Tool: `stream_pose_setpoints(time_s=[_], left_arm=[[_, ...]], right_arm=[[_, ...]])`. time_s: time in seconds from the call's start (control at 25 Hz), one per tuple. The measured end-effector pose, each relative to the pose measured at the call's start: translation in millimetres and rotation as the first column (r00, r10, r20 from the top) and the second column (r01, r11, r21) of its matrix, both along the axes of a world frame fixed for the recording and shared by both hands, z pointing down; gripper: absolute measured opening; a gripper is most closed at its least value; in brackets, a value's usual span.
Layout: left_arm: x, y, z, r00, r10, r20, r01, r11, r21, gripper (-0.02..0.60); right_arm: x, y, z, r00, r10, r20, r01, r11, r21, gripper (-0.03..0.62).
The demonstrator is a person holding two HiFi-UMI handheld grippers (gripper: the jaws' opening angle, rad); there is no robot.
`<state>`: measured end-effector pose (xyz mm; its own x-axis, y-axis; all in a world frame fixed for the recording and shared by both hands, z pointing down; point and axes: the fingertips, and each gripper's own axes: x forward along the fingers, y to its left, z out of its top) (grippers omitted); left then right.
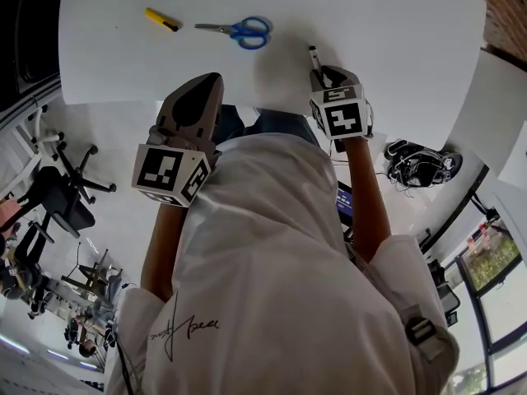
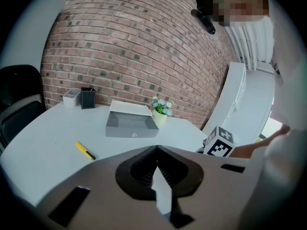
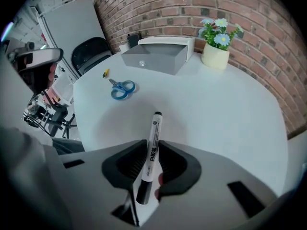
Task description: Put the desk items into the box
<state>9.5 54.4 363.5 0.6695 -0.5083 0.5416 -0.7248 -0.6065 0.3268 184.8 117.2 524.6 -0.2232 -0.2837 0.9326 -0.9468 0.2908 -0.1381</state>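
Between our right tongs (image 3: 153, 143), which clamp its barrel, the marker (image 3: 155, 124) sits low over the bench (image 3: 220, 114). Our left tongs (image 2: 156, 148) are together, empty. We judge this the pickup; next we lift it to the box (image 3: 156, 56) far ahead.

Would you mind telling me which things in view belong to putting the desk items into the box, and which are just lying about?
Part of the job: whiteboard marker in the right gripper, blue scissors, yellow pen-shaped item, open grey box.

Just lying about: potted flowers, white cup, black cup, black office chair.
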Motion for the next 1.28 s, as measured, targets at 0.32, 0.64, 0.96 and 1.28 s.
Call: stream_pose_setpoints(time_s=[0.32,0.64,0.96,1.28], left_arm=[[8,-1,2,0.998,0.057,-0.013,-0.057,0.998,-0.015,0.005],[3,3,7,0.998,0.056,-0.013,-0.057,0.997,-0.043,0.005],[-7,8,11,0.999,0.037,-0.022,-0.039,0.997,-0.070,0.005],[-14,9,9,0.999,0.029,-0.023,-0.031,0.997,-0.070,0.005]], right_arm=[[3,-2,2,1.000,0.018,0.001,-0.018,1.000,-0.015,0.084],[5,-1,-1,1.000,0.020,-0.001,-0.020,0.999,-0.029,0.083],[13,-11,-21,0.998,0.054,0.022,-0.054,0.998,0.014,0.083],[21,-22,-38,0.999,0.038,0.001,-0.038,0.997,0.065,0.083]])
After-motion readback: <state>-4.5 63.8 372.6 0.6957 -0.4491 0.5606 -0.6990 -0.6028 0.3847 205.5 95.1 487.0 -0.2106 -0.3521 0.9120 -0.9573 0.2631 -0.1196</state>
